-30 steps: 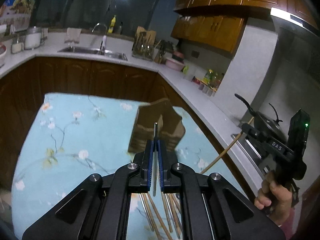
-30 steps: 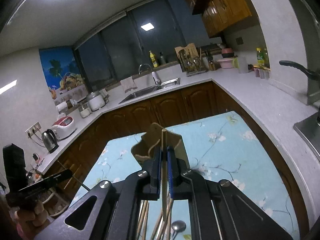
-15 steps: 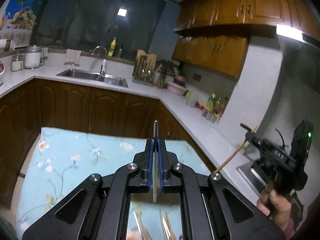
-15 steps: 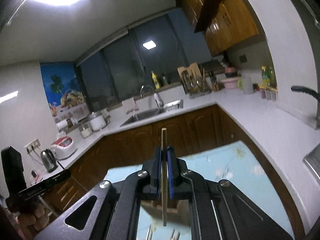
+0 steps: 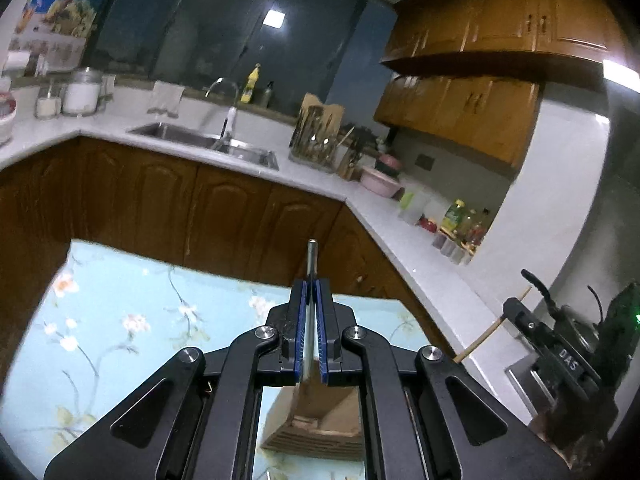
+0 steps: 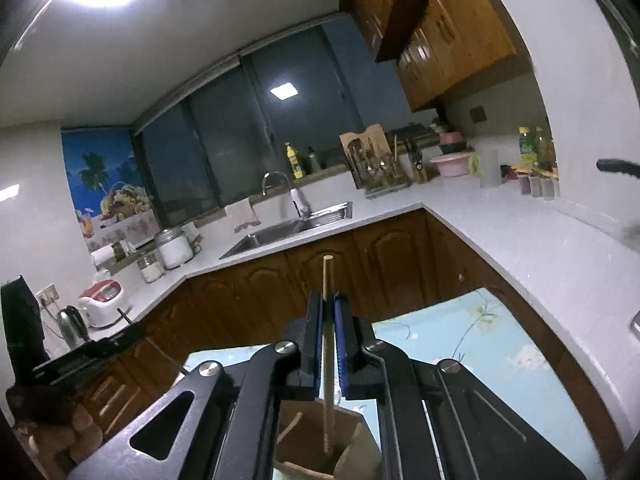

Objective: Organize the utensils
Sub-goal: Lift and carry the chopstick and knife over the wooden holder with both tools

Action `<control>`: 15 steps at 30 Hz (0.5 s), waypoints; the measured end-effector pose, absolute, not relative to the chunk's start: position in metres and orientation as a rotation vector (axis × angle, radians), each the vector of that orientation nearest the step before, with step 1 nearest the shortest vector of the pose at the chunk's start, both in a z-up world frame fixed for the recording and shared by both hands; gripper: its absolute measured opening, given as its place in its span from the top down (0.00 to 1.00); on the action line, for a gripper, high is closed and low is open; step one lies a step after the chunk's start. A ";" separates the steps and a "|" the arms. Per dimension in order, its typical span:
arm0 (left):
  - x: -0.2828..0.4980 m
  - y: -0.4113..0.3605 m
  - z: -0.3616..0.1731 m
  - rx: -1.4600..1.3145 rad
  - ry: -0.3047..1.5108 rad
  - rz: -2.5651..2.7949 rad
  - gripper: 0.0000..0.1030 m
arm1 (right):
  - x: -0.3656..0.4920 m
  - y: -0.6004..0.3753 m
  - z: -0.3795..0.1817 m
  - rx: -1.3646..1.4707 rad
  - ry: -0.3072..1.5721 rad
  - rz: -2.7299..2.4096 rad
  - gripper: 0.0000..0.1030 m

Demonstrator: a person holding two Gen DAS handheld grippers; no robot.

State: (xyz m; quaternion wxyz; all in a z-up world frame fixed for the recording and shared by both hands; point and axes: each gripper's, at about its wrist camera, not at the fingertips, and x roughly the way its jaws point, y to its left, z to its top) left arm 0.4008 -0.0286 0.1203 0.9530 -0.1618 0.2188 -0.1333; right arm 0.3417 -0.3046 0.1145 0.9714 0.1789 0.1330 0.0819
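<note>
My left gripper [image 5: 311,292] is shut on a thin metal utensil handle [image 5: 311,258] that sticks up past the blue pads. Below it stands a brown wooden utensil holder [image 5: 316,420] on the floral cloth. My right gripper [image 6: 328,306] is shut on a wooden chopstick [image 6: 327,280], held upright, its lower end hanging inside the open top of the holder [image 6: 316,448]. The right gripper also shows at the right edge of the left wrist view [image 5: 560,356], with the chopstick [image 5: 494,330] slanting from it. The left gripper shows at the left edge of the right wrist view [image 6: 80,356].
A light blue floral tablecloth [image 5: 120,320] covers the table. Brown cabinets [image 5: 160,200] and a white L-shaped counter [image 6: 520,232] run behind, with a sink [image 6: 288,232], a dish rack [image 6: 372,164], jars and bottles. A stove with a pan handle [image 5: 538,284] sits at right.
Both grippers have lifted and tilted up with their utensils. The holder has dropped to the bottom of both views, and the right chopstick's lower end now hangs in its opening.
</note>
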 end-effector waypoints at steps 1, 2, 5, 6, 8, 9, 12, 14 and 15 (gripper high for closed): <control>0.404 -0.030 0.111 -0.330 0.455 -0.262 0.96 | 0.343 -0.304 0.109 0.362 0.266 0.157 0.94; 0.407 -0.031 0.102 -0.329 0.467 -0.257 0.96 | 0.345 -0.302 0.102 0.362 0.268 0.143 0.94; 0.413 -0.035 0.082 -0.342 0.502 -0.258 0.96 | 0.347 -0.302 0.085 0.379 0.268 0.120 0.94; 0.415 -0.036 0.078 -0.347 0.511 -0.259 0.95 | 0.349 -0.303 0.081 0.390 0.271 0.117 0.94; 0.418 -0.038 0.069 -0.356 0.531 -0.271 0.95 | 0.354 -0.305 0.072 0.407 0.302 0.122 0.94; 0.419 -0.040 0.069 -0.353 0.538 -0.277 0.95 | 0.356 -0.306 0.068 0.414 0.320 0.129 0.94; 0.420 -0.047 0.070 -0.310 0.538 -0.265 0.95 | 0.360 -0.310 0.062 0.418 0.340 0.139 0.93; 0.421 -0.050 0.071 -0.296 0.549 -0.267 0.95 | 0.361 -0.313 0.062 0.424 0.349 0.143 0.93; 0.423 -0.050 0.072 -0.294 0.562 -0.269 0.95 | 0.363 -0.314 0.062 0.427 0.354 0.145 0.93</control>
